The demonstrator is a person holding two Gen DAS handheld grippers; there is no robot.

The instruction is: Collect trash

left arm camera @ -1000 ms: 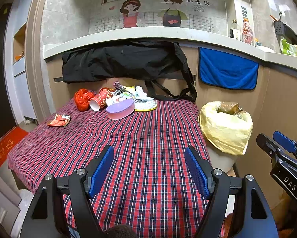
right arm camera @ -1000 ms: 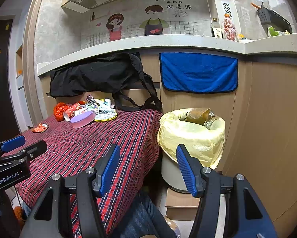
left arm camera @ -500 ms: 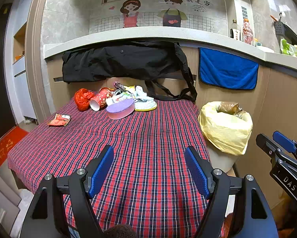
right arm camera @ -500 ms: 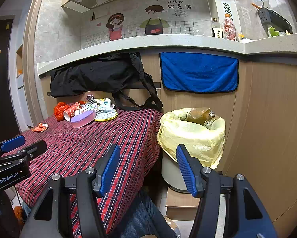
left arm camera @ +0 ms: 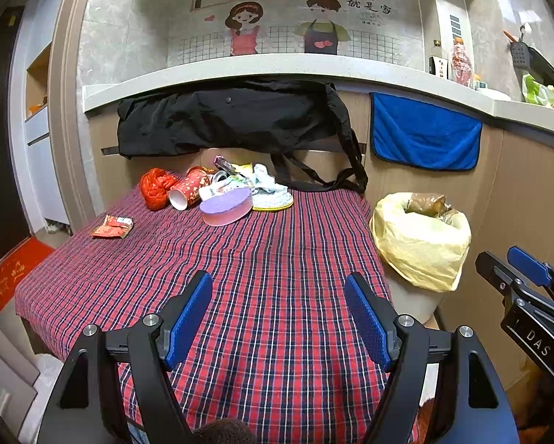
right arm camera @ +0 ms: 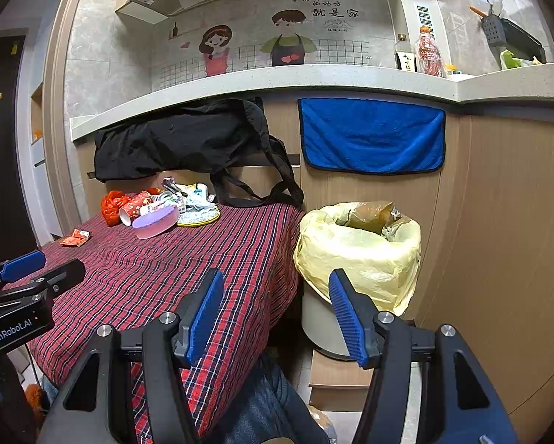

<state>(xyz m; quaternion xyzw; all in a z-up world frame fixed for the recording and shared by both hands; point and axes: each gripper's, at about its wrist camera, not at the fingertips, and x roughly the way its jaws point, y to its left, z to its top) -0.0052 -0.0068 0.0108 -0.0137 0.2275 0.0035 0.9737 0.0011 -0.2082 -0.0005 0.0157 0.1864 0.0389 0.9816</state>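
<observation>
Left claw (left arm camera: 278,314), right claw (right arm camera: 276,312): both wide open, empty. Litter heap with red paper cup (left arm camera: 186,192) far ahead of left claw on red plaid tabletop (left arm camera: 269,277). Yellow-lined trash bin (right arm camera: 358,255) just beyond right claw.

Left black two-finger gripper with blue ribbed pads (left arm camera: 278,316): jaws spread wide, nothing between them. Right black two-finger gripper with blue ribbed pads (right arm camera: 275,312): likewise spread, nothing held.

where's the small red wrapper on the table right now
The red wrapper lies flat by the left edge of the plaid tablecloth, alone, nearer than the red bag and paper cup.
</observation>
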